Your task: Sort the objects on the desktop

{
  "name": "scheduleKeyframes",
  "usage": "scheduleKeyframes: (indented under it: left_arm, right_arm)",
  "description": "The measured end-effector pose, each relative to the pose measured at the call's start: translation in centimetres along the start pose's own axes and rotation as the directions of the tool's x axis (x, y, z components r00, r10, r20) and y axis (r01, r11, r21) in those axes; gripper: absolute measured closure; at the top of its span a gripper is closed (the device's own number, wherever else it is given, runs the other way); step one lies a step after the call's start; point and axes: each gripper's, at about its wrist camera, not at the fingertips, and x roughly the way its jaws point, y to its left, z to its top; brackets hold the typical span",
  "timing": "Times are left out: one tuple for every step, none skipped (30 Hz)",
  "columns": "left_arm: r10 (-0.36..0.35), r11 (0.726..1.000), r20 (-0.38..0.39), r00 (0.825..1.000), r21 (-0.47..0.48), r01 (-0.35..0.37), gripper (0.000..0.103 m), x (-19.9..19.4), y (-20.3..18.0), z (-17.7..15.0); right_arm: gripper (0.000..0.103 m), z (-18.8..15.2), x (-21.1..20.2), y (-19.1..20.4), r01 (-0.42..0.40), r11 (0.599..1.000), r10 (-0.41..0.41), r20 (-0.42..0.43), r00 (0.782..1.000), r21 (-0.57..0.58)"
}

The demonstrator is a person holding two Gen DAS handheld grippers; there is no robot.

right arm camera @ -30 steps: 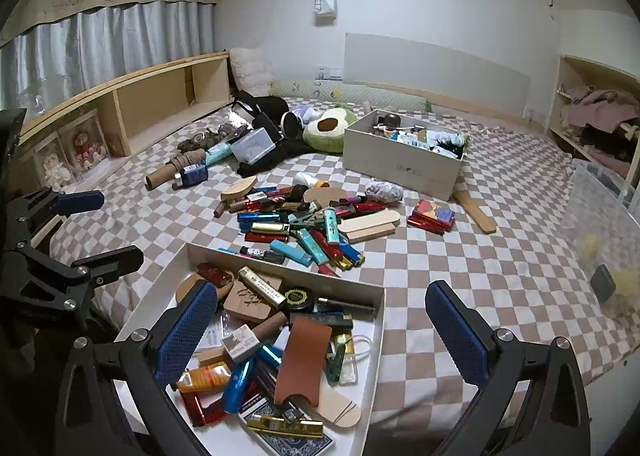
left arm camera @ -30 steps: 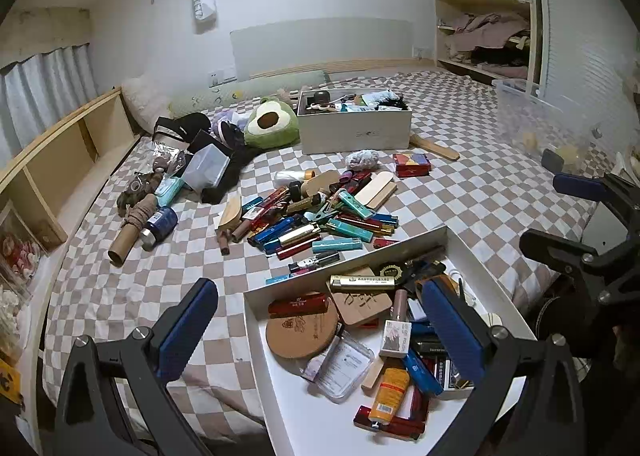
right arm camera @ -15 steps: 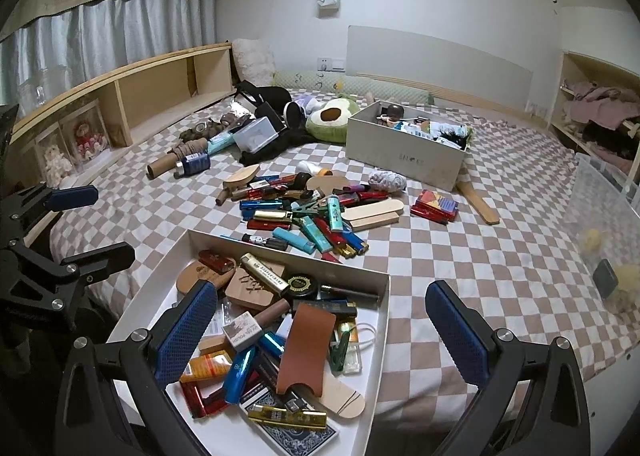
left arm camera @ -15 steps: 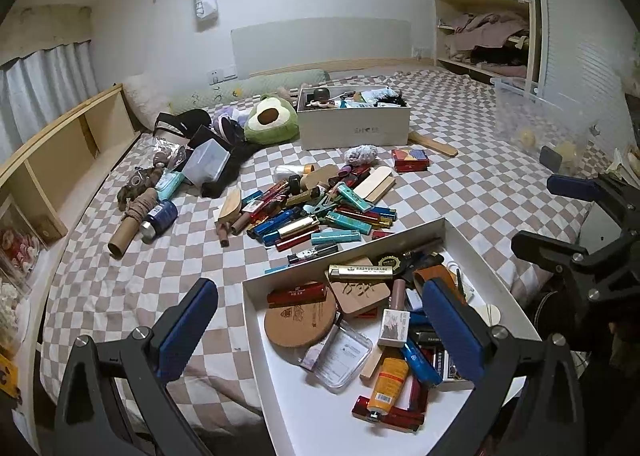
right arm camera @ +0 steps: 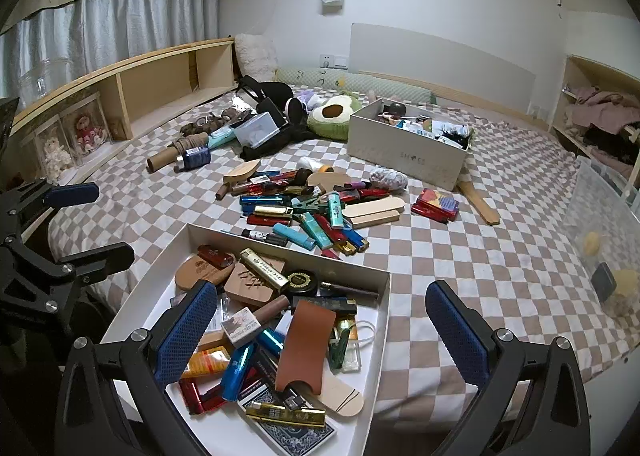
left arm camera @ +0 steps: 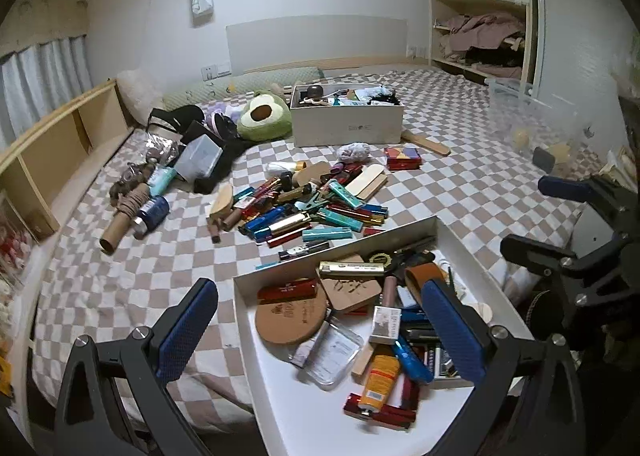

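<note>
A white tray at the near edge of the checkered bed holds several small items: a round cork coaster, a brown leather sleeve, lighters, a gold lighter. Beyond it lies a pile of lighters and wooden pieces. My left gripper is open and empty above the tray's near left. My right gripper is open and empty above the tray's right edge. Each gripper shows at the side of the other's view.
A white shoe box full of items stands further back, next to an avocado plush. A cardboard tube and blue can lie left. A clear plastic bin stands right. Wooden shelving lines the left side.
Both grippers have drawn back and risen a little, so the tray and pile sit slightly further away. Both stay open and empty. Nothing on the bed has moved.
</note>
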Motion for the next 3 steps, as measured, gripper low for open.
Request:
scheduleKeyframes:
  left_arm:
    - [0.002, 1.000, -0.001, 1.000, -0.002, -0.002, 0.000, 0.03, 0.02, 0.00]
    - [0.004, 1.000, -0.001, 1.000, -0.003, -0.004, 0.000, 0.05, 0.02, -0.01]
    - [0.007, 1.000, 0.000, 1.000, -0.002, -0.007, 0.000, 0.06, -0.01, -0.02]
  right_arm:
    - [0.000, -0.01, 0.03, -0.01, 0.000, 1.000, 0.000, -0.002, 1.000, 0.000]
    - [0.000, -0.03, 0.02, -0.02, 0.000, 1.000, 0.000, -0.003, 1.000, 0.000]
    - [0.000, -0.04, 0.01, -0.01, -0.001, 1.000, 0.001, -0.003, 1.000, 0.000]
